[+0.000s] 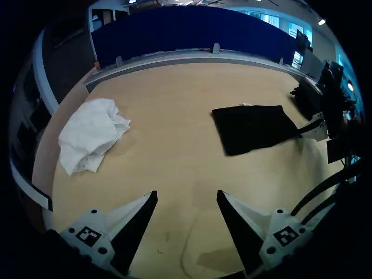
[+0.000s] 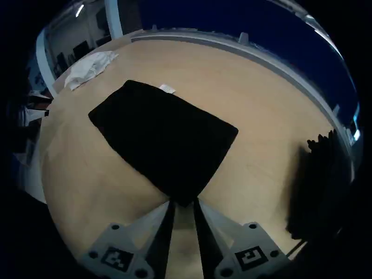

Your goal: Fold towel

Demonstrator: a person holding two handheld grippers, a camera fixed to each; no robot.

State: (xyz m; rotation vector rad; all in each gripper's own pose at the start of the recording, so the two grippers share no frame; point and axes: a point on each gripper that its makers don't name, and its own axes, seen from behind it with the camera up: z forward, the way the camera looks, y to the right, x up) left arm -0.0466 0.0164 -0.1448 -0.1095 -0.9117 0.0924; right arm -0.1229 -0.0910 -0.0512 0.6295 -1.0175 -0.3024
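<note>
Black towel (image 2: 162, 139) flat, four-sided (soft, matte); right gripper (image 2: 183, 201) pinches near corner; left gripper (image 1: 186, 192) spread wide.

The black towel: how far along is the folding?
The black towel lies flat as a neat rectangle, possibly folded once already. In hand: the right gripper pinches its near corner, while the left gripper hangs open over the table. Left: further folds, and the white towel is crumpled, untouched.

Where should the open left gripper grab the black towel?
Its free near corner, approached low and straight ahead from the left gripper: the black towel lies flat, and the right gripper pinches the neighbouring corner.
</note>
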